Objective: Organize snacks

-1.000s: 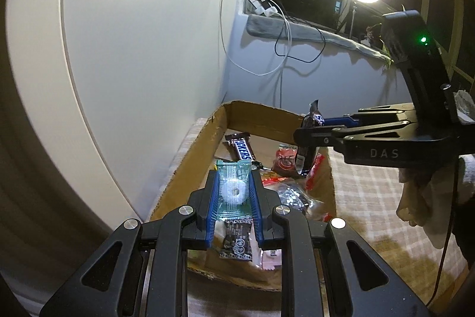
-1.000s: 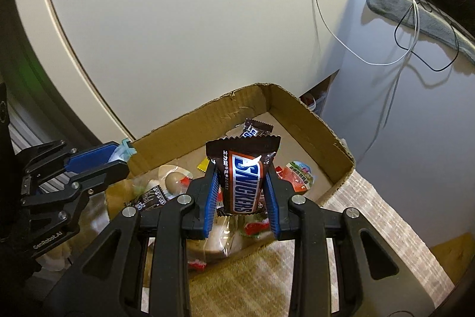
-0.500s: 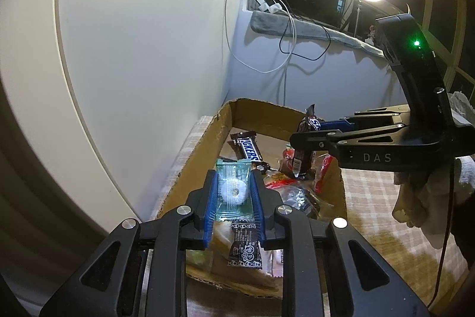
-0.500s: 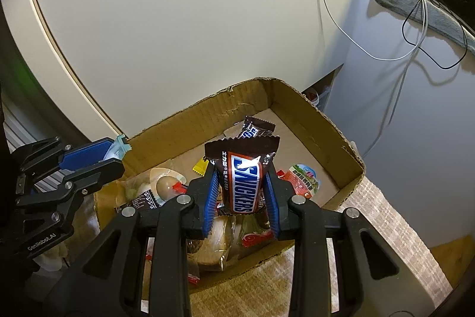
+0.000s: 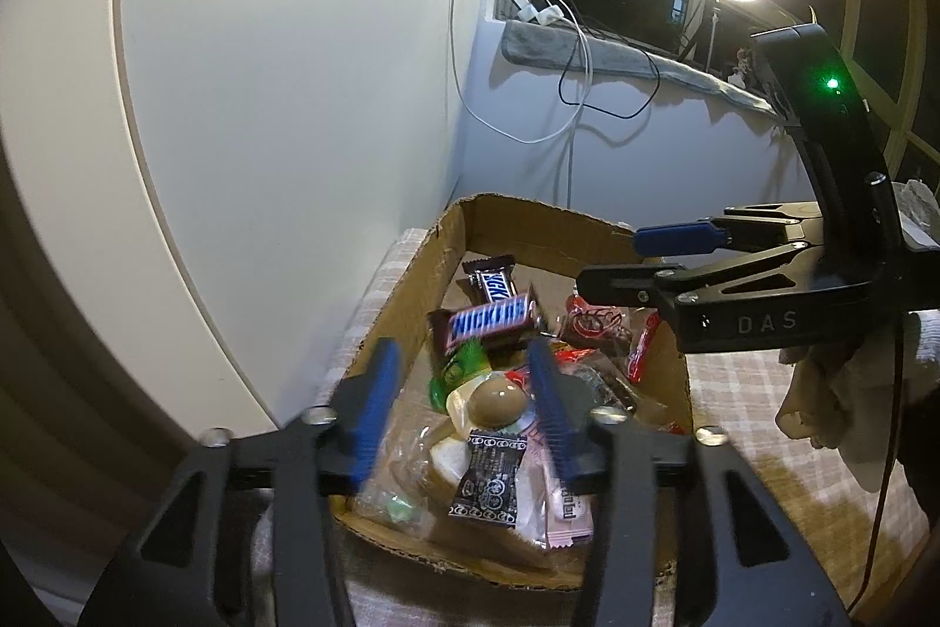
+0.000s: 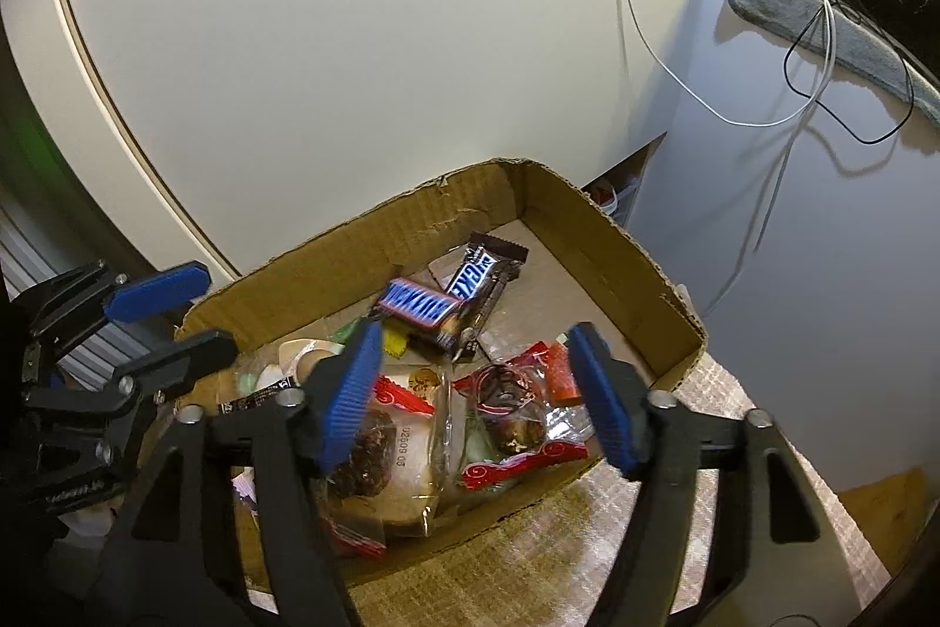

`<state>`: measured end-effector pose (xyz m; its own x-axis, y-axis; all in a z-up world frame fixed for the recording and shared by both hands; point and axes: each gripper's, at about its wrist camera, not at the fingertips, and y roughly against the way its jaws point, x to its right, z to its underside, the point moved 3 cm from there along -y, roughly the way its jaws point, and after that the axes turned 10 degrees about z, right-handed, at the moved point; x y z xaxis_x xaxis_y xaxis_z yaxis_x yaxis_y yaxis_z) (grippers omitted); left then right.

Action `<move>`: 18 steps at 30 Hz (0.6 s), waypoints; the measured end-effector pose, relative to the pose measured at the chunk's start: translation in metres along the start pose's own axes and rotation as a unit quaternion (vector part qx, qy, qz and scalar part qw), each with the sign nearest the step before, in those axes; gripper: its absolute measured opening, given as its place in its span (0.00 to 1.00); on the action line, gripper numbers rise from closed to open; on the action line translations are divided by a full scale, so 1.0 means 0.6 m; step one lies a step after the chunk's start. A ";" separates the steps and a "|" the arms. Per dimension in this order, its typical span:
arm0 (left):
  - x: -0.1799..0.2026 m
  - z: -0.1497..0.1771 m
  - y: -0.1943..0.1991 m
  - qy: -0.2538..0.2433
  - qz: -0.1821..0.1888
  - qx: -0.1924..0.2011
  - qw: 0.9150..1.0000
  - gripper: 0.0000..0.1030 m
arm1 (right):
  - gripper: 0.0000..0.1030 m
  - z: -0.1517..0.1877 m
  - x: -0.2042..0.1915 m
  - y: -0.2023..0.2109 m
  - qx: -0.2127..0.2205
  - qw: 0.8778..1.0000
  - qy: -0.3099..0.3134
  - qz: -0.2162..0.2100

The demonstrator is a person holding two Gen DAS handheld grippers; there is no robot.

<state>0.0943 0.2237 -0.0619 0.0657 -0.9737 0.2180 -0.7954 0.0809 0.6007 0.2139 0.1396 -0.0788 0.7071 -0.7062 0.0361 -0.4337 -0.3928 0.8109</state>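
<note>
Left wrist view: the left gripper (image 5: 464,401) hangs over the near end of a shallow cardboard box (image 5: 405,298), angled downward. Its blue-padded jaws have just been opening and now stand apart, with nothing between them. Snacks lie heaped in the box directly below: a round brown sweet (image 5: 496,398), a small black-and-white packet (image 5: 490,480) and a pink wrapper (image 5: 567,503). Near the bottom left of the heap sits a clear wrapper with something pale green inside (image 5: 393,503); it is blurred, so what it is stays uncertain. A brown Snickers bar (image 5: 490,321) lies aslant on top of the pile, smeared as if mid-tumble, beside a second bar (image 5: 490,283) toward the far wall. The box seems to be the collecting place, which would explain both tools being held above it. The right gripper (image 5: 611,254) reaches in from the right, above the far half.

Right wrist view: the right gripper (image 6: 476,392) points steeply down over the box (image 6: 634,268), which sits on checked cloth (image 6: 617,533). Its jaws have just been opening too; they are spread wide and empty. Beyond them the Snickers bar (image 6: 420,307) rests across the second bar (image 6: 479,274). Red-wrapped sweets (image 6: 523,409) and a clear-bagged pastry (image 6: 388,456) lie underneath. The left gripper (image 6: 188,309) shows at the left edge, fingers parted.
</note>
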 end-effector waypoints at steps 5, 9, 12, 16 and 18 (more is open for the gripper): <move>0.000 -0.001 -0.001 -0.002 -0.006 -0.001 1.000 0.67 | 0.81 0.001 0.003 0.003 0.000 1.000 0.000 0.009; -0.001 0.001 0.000 -0.002 -0.010 -0.002 1.000 0.68 | 0.83 0.003 0.006 0.004 -0.001 1.000 -0.002 0.012; -0.002 0.002 -0.001 -0.001 -0.015 -0.004 1.000 0.71 | 0.83 0.006 0.008 0.003 -0.004 1.000 -0.008 0.011; -0.002 0.005 0.005 0.002 -0.019 -0.003 1.000 0.72 | 0.84 0.009 0.009 0.004 -0.005 1.000 -0.011 0.009; -0.002 0.005 0.007 0.002 -0.021 -0.003 1.000 0.73 | 0.84 0.012 0.008 0.006 -0.005 1.000 -0.014 0.008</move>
<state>0.0890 0.2243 -0.0622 0.1005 -0.9756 0.1954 -0.7880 0.0418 0.6143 0.2120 0.1304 -0.0801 0.6843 -0.7285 0.0323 -0.4386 -0.3759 0.8163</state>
